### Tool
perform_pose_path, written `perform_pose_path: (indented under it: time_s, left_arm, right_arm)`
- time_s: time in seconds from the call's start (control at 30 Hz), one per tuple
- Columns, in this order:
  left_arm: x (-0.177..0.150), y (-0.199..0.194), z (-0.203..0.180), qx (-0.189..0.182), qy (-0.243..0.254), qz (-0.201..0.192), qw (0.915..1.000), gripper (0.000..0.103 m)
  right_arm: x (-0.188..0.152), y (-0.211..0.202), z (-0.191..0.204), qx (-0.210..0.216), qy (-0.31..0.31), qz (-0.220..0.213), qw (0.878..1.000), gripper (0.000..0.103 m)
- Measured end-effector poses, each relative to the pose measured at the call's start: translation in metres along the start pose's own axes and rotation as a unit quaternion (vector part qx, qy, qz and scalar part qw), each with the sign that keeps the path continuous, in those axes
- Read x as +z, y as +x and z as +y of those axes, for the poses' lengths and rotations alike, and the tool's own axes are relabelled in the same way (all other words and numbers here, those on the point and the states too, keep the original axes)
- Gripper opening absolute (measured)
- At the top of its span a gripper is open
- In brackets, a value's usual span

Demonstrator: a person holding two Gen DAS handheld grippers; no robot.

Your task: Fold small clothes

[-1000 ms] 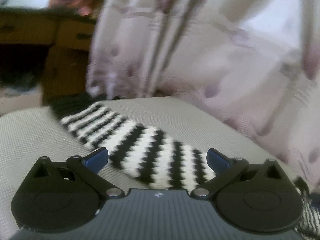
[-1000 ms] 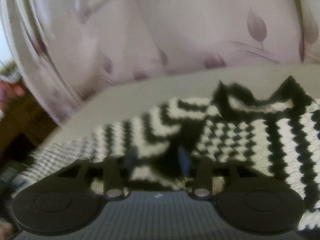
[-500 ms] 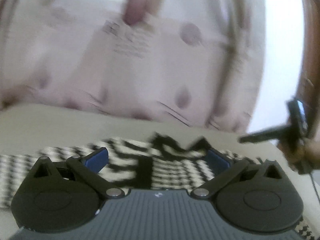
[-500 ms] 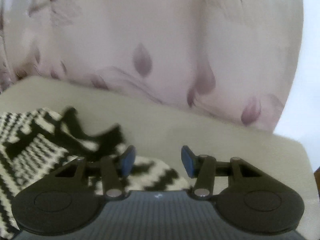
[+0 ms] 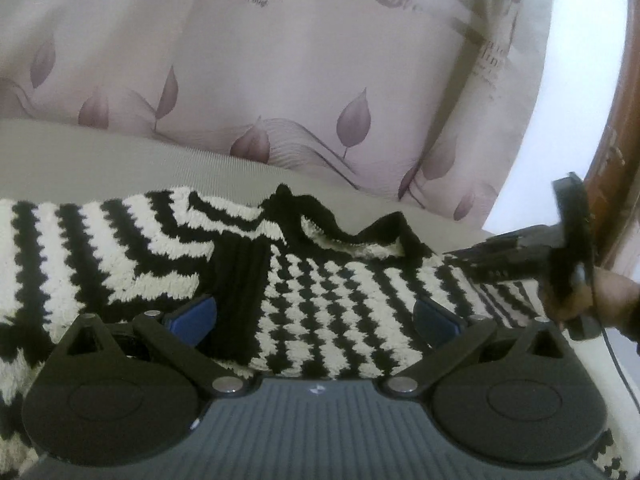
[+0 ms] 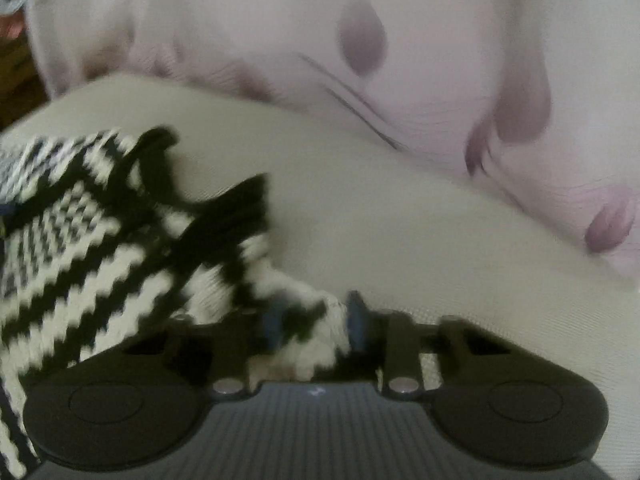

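Note:
A black-and-white zigzag knit sweater (image 5: 340,288) lies flat on a beige cushion (image 5: 100,152), its black collar toward the curtain. My left gripper (image 5: 314,316) hovers low over the sweater's chest, open, its blue pads wide apart with nothing pinched. In the left wrist view my right gripper (image 5: 472,258) reaches in from the right at the sweater's edge, held by a hand (image 5: 592,300). In the right wrist view the right gripper (image 6: 316,320) is closing, its jaws narrow, with a bunched fold of the sweater (image 6: 100,264) edge filling the gap between the pads.
A pale pink curtain (image 5: 280,80) with leaf prints hangs close behind the cushion. A brown wooden frame (image 5: 616,120) stands at the far right. Bare beige cushion (image 6: 400,220) stretches to the right of the sweater.
Both views swung along the sweater to its collar end. The right gripper's jaws went from half apart over bare cushion to narrow around the sweater's edge. The left stayed open.

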State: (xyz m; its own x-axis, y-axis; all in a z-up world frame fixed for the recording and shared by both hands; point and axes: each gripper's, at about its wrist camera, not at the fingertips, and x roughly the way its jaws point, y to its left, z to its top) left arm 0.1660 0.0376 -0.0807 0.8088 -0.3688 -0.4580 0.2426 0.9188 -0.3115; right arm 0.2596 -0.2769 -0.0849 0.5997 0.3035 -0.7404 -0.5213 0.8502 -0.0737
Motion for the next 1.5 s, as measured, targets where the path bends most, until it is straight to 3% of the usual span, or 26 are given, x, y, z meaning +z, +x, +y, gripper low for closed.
perform_pose_path:
  time_s: [0.03,0.1,0.2,0.3,0.33,0.47,0.5,0.6,0.67,0.77,0.9,1.0,1.07,1.13,1.2,1.3,1.37,1.5]
  left_arm:
    - [0.000,0.000,0.000,0.000,0.001,0.000,1.0000,0.103]
    - [-0.001,0.000,0.000,0.001,0.003,0.000,1.0000,0.103]
    - [0.000,-0.002,-0.001,0.002,0.006,-0.001,1.0000,0.103]
    - [-0.001,-0.003,0.000,0.001,0.003,-0.003,1.0000,0.103]
    - [-0.001,-0.003,0.001,-0.001,0.003,-0.002,1.0000,0.103]
    - [-0.002,-0.003,0.001,-0.001,0.007,0.001,1.0000,0.103]
    - [-0.001,-0.003,0.001,0.000,0.008,0.002,1.0000,0.103]
    - [-0.001,-0.003,0.002,-0.001,0.007,0.002,1.0000,0.103]
    - [-0.001,-0.002,0.002,-0.001,0.008,0.004,1.0000,0.103]
    - [-0.002,-0.003,0.002,-0.002,0.009,0.004,0.9999,0.103]
    - [-0.002,-0.003,0.002,-0.002,0.011,0.004,0.9999,0.103]
    - [-0.002,-0.002,0.002,-0.001,0.011,0.005,0.9999,0.103]
    - [-0.003,-0.003,0.002,0.001,0.012,0.006,0.9999,0.103]
    - [-0.003,-0.003,0.002,0.001,0.012,0.006,0.9999,0.103]
    - [-0.003,-0.003,0.002,0.001,0.012,0.006,0.9999,0.103]
    - [-0.002,-0.003,0.002,0.001,0.012,0.006,0.9999,0.103]
    - [-0.002,-0.002,0.002,0.001,0.013,0.006,0.9999,0.103]
    - [-0.003,-0.003,0.003,0.004,0.010,0.006,0.9999,0.103]
  right_arm:
    - [-0.003,-0.003,0.007,-0.011,-0.016,-0.001,1.000,0.015]
    - [-0.007,-0.010,0.016,-0.037,-0.031,-0.006,0.999,0.012]
    - [-0.013,-0.008,0.021,-0.115,-0.061,-0.007,0.991,0.010]
    - [-0.019,-0.008,0.007,-0.173,-0.042,-0.013,0.984,0.009]
    - [-0.021,-0.009,-0.004,-0.174,-0.018,-0.013,0.984,0.009]
    - [-0.029,-0.012,-0.025,-0.088,0.059,-0.043,0.993,0.013]
    - [-0.029,-0.015,-0.034,-0.075,0.085,-0.049,0.992,0.019]
    - [-0.034,-0.035,-0.062,-0.050,0.177,-0.096,0.978,0.023]
    - [-0.041,-0.057,-0.071,-0.064,0.203,-0.126,0.969,0.023]
    - [-0.056,-0.080,-0.069,-0.072,0.211,-0.130,0.966,0.023]
    - [-0.071,-0.076,-0.042,-0.056,0.146,-0.090,0.984,0.023]
    - [-0.081,-0.061,-0.037,-0.091,0.110,-0.042,0.989,0.022]
    - [-0.083,-0.069,-0.056,-0.094,0.180,-0.062,0.977,0.024]
    - [-0.090,-0.097,-0.066,-0.068,0.245,-0.134,0.958,0.024]
    - [-0.096,-0.120,-0.063,-0.057,0.270,-0.158,0.948,0.025]
    - [-0.112,-0.145,-0.029,-0.055,0.244,-0.160,0.955,0.025]
    - [-0.121,-0.154,0.006,-0.063,0.194,-0.153,0.967,0.025]
    - [-0.136,-0.126,0.060,-0.124,0.074,-0.071,0.987,0.015]
